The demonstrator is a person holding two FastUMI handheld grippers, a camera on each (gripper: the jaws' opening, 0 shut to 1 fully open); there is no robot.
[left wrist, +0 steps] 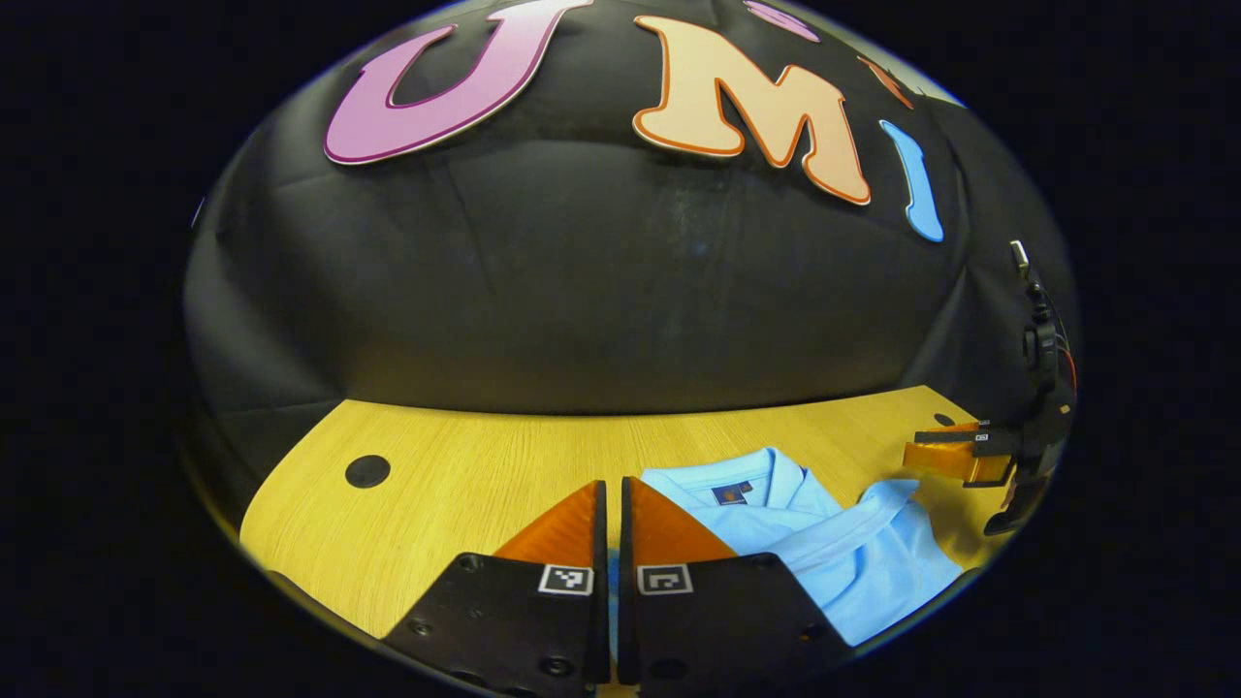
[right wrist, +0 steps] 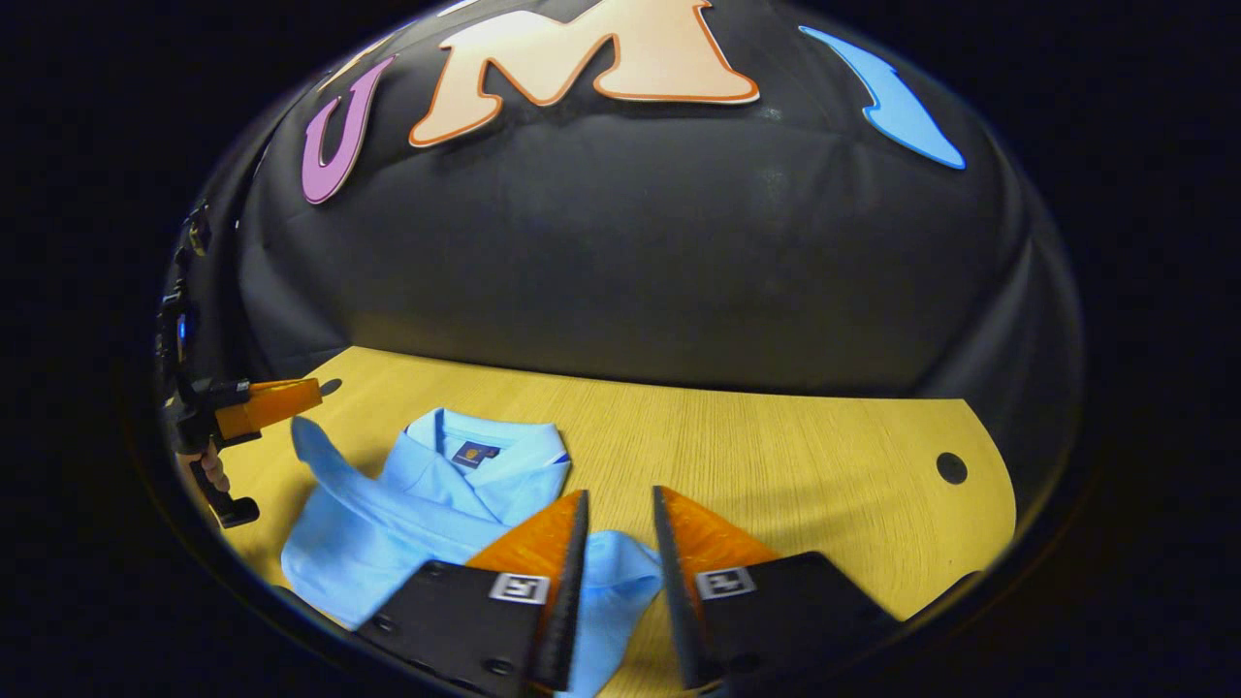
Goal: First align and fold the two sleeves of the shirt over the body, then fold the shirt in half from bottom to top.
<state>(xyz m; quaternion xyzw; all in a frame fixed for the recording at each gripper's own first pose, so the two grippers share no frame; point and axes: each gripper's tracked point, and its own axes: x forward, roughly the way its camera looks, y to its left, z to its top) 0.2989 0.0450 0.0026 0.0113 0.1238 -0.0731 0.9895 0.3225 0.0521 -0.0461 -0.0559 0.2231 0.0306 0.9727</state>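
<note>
- The light blue short-sleeved polo shirt (left wrist: pixel 853 562) lies flat on the yellow wood-grain bench (left wrist: pixel 485 465), collar toward the black cloth wall; in the left gripper view it fills the lower right of the frame, in the right gripper view the lower left
- The left tool (left wrist: pixel 611 514) has its fingers pressed almost together with only a thin slit between them; whether cloth is caught in that slit I cannot tell, though a sliver of blue shows low in the gap
- The right tool (right wrist: pixel 619 523) is spread, with a fold of blue cloth, likely a sleeve end, lying between the fingers; neither finger visibly presses it
- One sleeve (right wrist: pixel 330 460) runs slantwise across the body toward the collar (right wrist: pixel 485 451), which suggests the sleeve-folding step is under way or nearly done; the bottom-to-top fold looks not yet made
- At the left edge of the right gripper view the other tool sits just beyond that sleeve's tip, held by a hand
- Open room: bare bench stretches to the right in the right gripper view, past a dark round hole (right wrist: pixel 951 467); in the left gripper view bare wood and another hole (left wrist: pixel 367 471) lie at lower left
- The shirt's hem sits near the bench's near edge, hidden behind the tools, so the hem grasp would need care
</note>
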